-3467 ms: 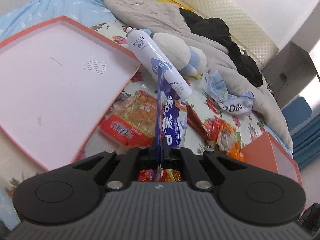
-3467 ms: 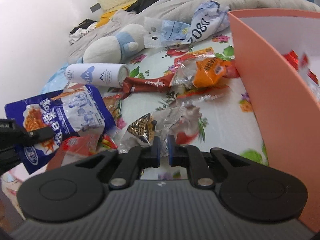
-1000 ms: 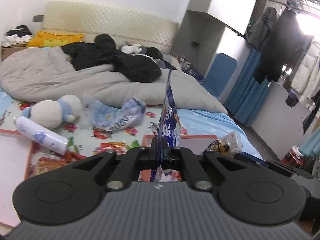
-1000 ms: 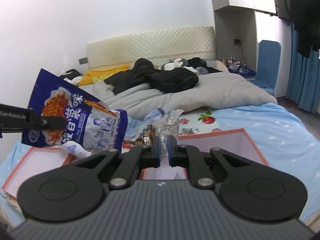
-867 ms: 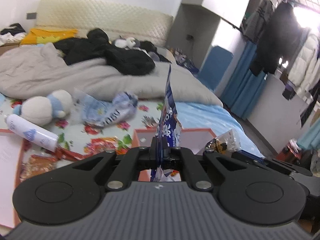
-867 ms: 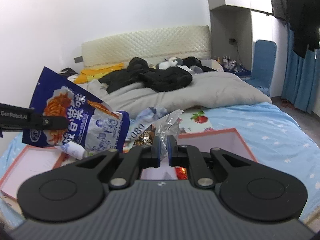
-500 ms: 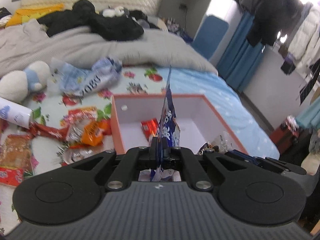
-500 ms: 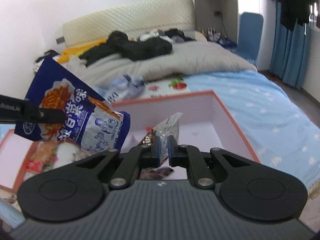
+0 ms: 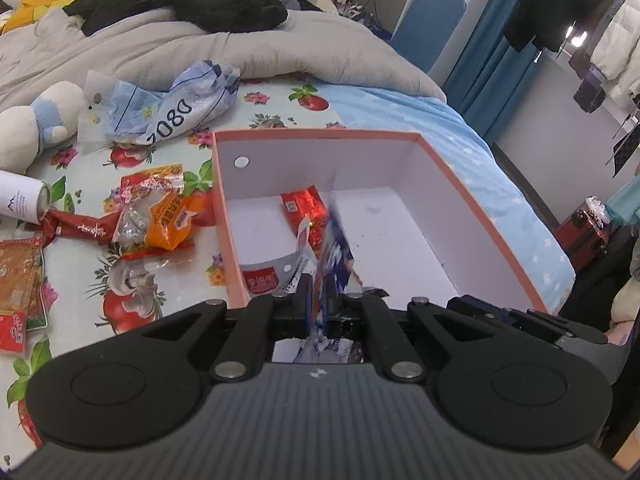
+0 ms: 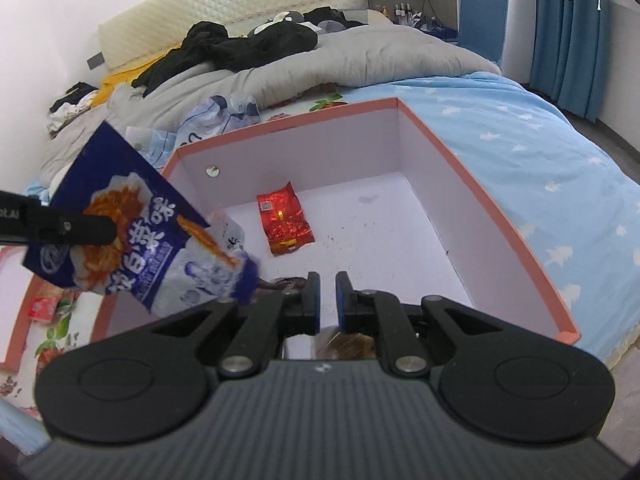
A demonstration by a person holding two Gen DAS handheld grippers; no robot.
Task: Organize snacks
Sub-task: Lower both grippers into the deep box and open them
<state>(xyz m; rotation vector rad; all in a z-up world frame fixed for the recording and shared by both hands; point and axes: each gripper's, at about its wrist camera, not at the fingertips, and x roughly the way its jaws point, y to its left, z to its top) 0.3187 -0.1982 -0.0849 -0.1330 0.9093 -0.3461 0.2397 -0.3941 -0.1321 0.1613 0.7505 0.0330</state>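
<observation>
Where box [image 9: 472,200] wall rises, orange packets [image 9: 160,212] beside

Bright daylight, fisheye-bent edges (blue packet [image 9: 334,248] motion-blurred)

Both grippers: ribbed grey bodies, black arms, silver screws, blue-padded jaws.

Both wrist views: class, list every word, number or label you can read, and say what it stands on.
"2080": crumpled pale blue plastic bag on the bed.
"OLAI", partly cut off: left gripper arm.
Blue snack bag: large Chinese characters, too blurred to quote.
Dark red snack stick, white spray can, red packet in the box: unreadable.
</observation>
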